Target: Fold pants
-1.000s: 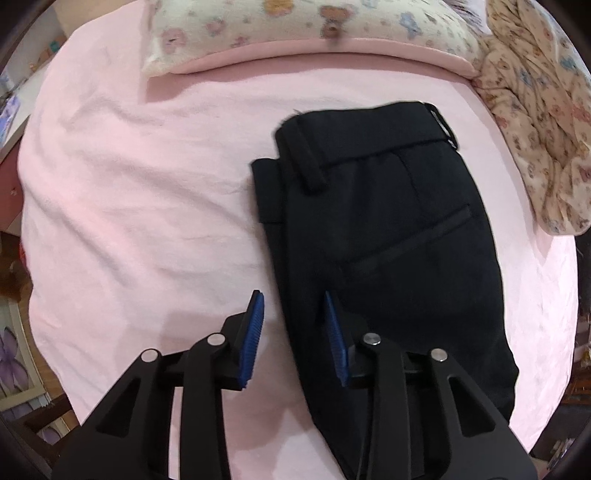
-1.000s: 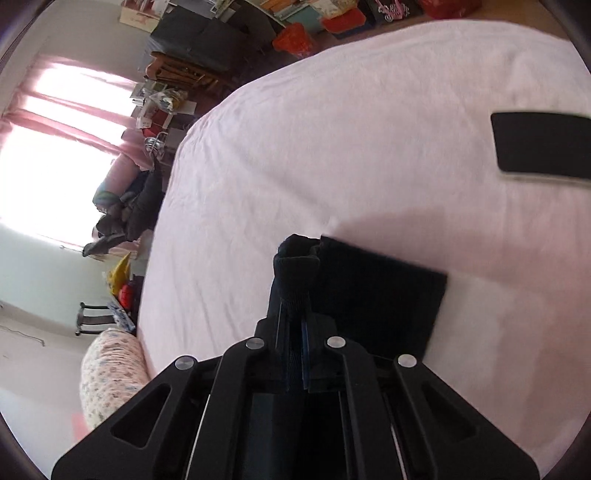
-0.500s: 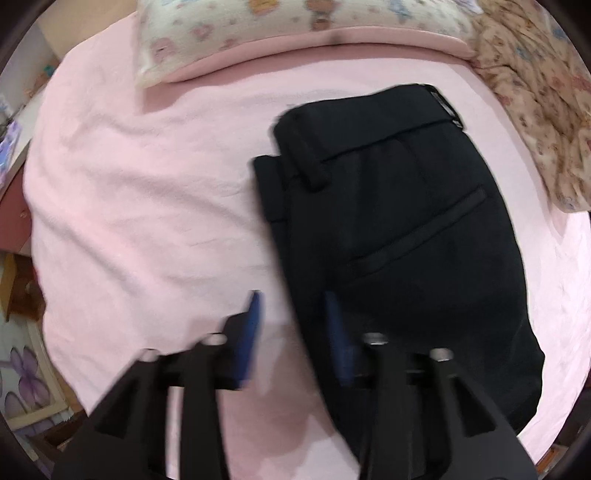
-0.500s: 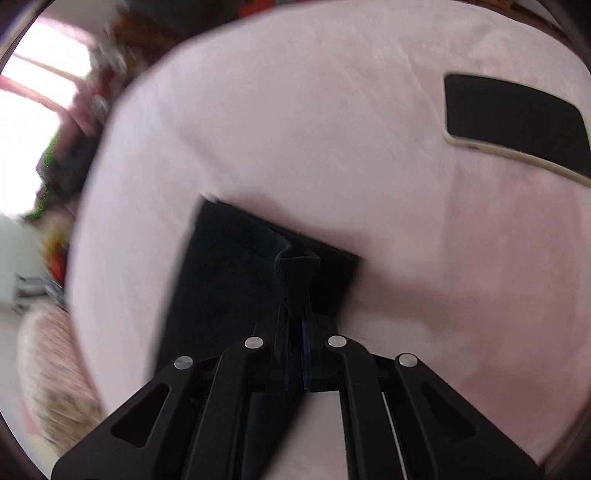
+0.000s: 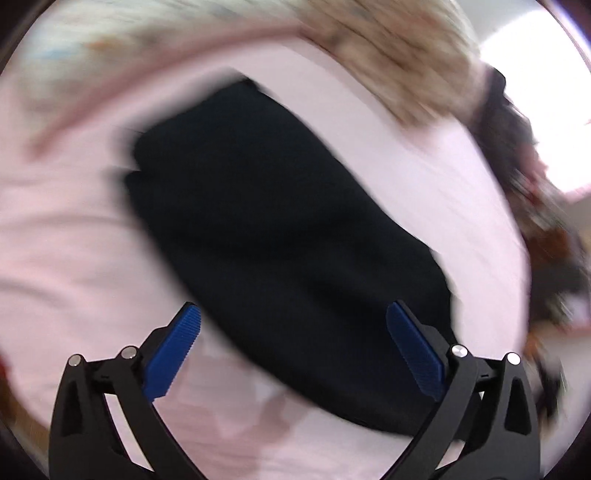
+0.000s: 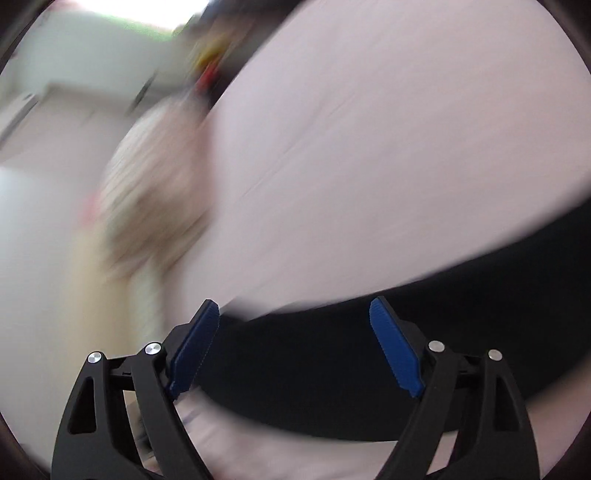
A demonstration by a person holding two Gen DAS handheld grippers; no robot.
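The black pants lie folded into a dark slab on the pink bedsheet; both views are smeared by motion. My left gripper hovers above the slab's near end. Its jaws are opening wide and its blue pads press on nothing. In the right wrist view the pants stretch as a dark band across the lower frame. My right gripper hangs over that band with its jaws opening, blue pads apart and nothing gripped between them.
A patterned pillow and a crumpled floral blanket lie along the far side of the bed. Dark room clutter shows past the bed's right edge. A blurred pale bolster sits left of the sheet.
The right gripper, which was shut on a fold of the pants, has let go and spread its jaws. The left gripper's jaws have widened, and it has lifted and rolled, swinging its view.
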